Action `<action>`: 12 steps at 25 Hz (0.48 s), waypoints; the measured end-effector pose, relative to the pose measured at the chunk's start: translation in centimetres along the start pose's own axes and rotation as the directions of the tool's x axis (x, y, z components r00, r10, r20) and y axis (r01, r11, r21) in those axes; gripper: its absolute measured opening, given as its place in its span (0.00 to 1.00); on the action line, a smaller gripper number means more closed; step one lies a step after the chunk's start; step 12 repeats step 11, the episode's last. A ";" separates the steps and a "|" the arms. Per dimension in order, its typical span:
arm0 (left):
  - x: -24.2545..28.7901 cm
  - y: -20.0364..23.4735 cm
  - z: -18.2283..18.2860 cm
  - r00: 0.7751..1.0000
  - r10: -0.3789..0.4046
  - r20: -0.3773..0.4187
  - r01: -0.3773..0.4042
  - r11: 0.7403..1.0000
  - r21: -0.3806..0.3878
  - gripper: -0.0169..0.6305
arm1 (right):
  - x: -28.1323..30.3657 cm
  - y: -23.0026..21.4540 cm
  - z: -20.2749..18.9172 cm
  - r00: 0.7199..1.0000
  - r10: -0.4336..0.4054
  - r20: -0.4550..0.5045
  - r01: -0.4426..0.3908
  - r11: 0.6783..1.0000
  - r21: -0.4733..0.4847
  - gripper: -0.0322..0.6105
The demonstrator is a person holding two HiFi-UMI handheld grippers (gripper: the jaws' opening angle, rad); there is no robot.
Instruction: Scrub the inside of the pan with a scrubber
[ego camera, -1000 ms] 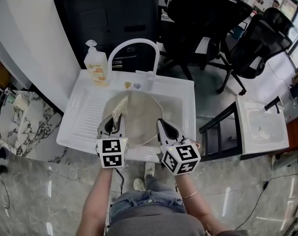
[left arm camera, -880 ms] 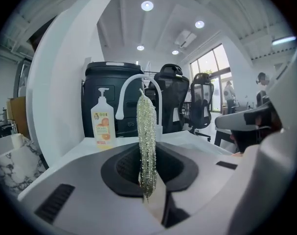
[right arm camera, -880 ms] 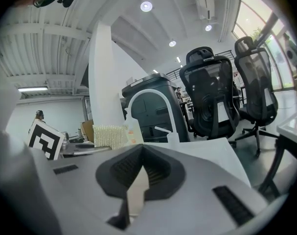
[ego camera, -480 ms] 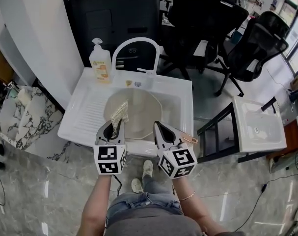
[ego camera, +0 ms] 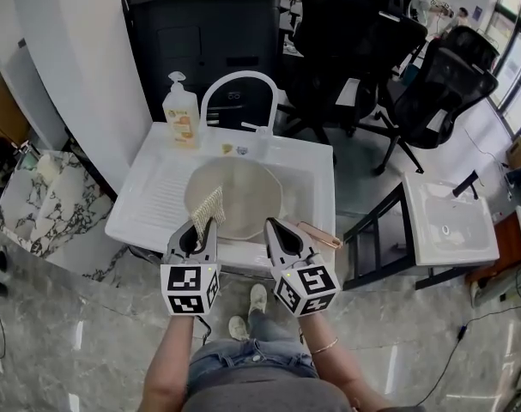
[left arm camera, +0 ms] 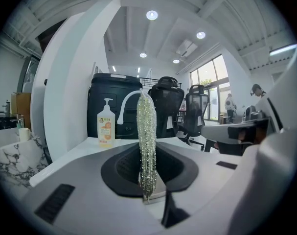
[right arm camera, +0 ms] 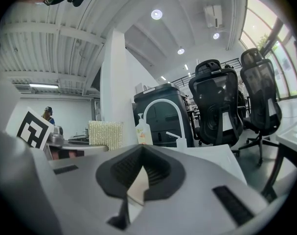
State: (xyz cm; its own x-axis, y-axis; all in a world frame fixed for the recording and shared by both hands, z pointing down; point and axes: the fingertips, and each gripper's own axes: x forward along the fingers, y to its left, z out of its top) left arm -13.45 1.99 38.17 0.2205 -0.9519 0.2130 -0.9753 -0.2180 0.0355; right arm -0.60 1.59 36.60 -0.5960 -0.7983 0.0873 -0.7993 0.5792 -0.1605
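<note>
A round beige pan (ego camera: 239,194) lies in the white sink (ego camera: 316,174), its copper handle (ego camera: 320,234) pointing right over the front rim. My left gripper (ego camera: 199,224) (left arm camera: 148,192) is shut on a pale, glittery scrubber (ego camera: 209,205) (left arm camera: 146,136), which stands upright from the jaws above the pan's near edge. The scrubber (right arm camera: 105,133) also shows in the right gripper view. My right gripper (ego camera: 271,227) (right arm camera: 138,182) is held level beside it, just left of the handle, jaws together with nothing seen between them. Both grippers are at the sink's front rim.
A white arched faucet (ego camera: 239,80) and an orange-labelled soap bottle (ego camera: 181,110) stand at the sink's back. A ribbed drainboard (ego camera: 153,200) lies left. Behind are a black cabinet (ego camera: 209,33) and office chairs (ego camera: 432,67); another white basin (ego camera: 453,221) stands right.
Both grippers have drawn back from over the pan toward the sink's front rim, the scrubber staying in the left one. The head view has tilted up.
</note>
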 end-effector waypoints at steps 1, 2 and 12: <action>-0.2 -0.1 0.1 1.000 -0.002 0.004 0.002 1.000 -0.001 0.13 | -0.2 0.1 0.0 1.000 -0.001 0.001 0.001 1.000 -0.003 0.06; -0.5 -0.1 0.2 1.000 -0.003 0.007 0.003 1.000 -0.004 0.13 | -0.3 0.1 0.0 1.000 -0.002 0.002 0.002 1.000 -0.005 0.06; -2.2 -0.4 -0.8 1.000 -0.001 0.002 0.001 0.999 -0.042 0.13 | -1.5 1.0 -0.6 1.000 -0.001 0.001 0.001 1.000 -0.029 0.06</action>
